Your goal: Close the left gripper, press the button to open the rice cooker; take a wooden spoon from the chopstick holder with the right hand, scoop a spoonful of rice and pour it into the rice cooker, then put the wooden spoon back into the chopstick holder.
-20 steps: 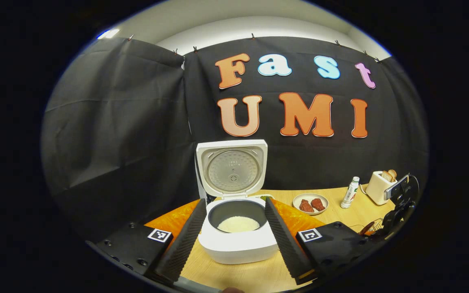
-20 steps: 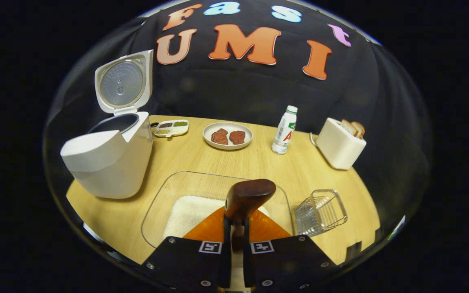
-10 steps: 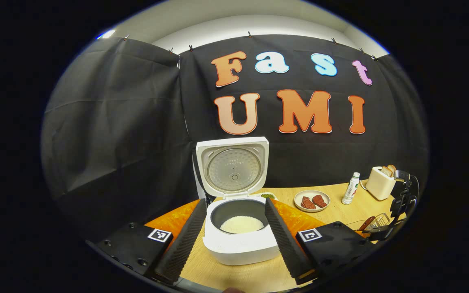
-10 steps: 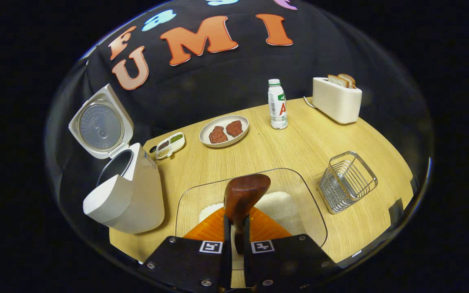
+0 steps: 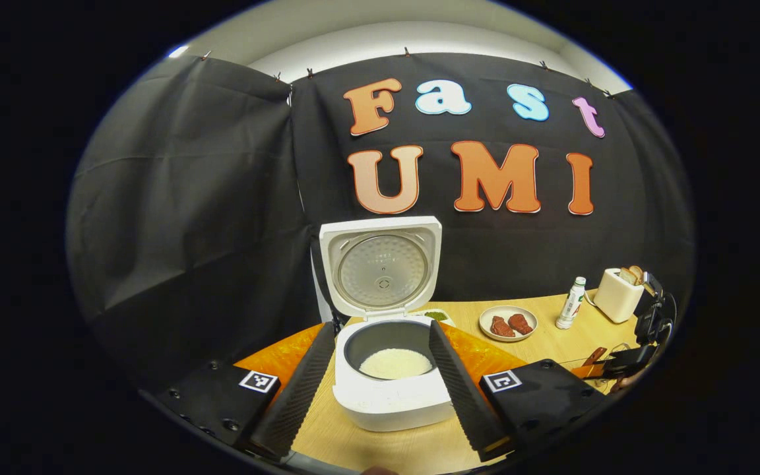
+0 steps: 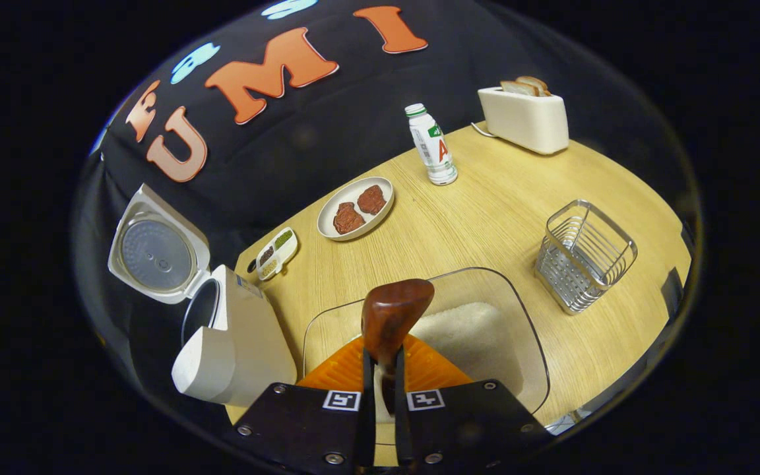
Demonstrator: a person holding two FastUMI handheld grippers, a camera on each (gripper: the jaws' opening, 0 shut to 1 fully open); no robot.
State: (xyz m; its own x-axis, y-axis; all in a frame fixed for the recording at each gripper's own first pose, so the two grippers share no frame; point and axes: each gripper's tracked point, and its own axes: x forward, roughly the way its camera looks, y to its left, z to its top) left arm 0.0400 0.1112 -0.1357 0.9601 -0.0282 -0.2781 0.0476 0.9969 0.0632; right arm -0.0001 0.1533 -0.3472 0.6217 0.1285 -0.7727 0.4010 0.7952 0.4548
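- Wooden spoon (image 6: 394, 314): clamped by its handle between the two fingers of the right gripper (image 6: 380, 389), bowl forward and raised above the clear rice dish (image 6: 525, 330) at the worktop's near edge.
- Handling, as a judgement: the spoon is light and stiff, its finish smooth, so it may pivot in the grip — the handle is the place to hold it, well back from the bowl.
- Rice cooker (image 5: 390, 369): near the worktop's left edge, lid upright, white rice lying in the inner pot.
- Chopstick holder (image 6: 583, 257): wire basket towards the right edge, apart from the dish.
- Left gripper (image 5: 380, 382): fingers spread wide, holding nothing, with the cooker body seen between them.
- Change since the earlier frames: the right gripper view has rolled further — the cooker now sits lower left and the holder higher right. The left gripper view has hardly shifted.
- Beyond these, towards the far edge: plate (image 6: 353, 214), bottle (image 6: 431, 145), toaster (image 6: 524, 119).
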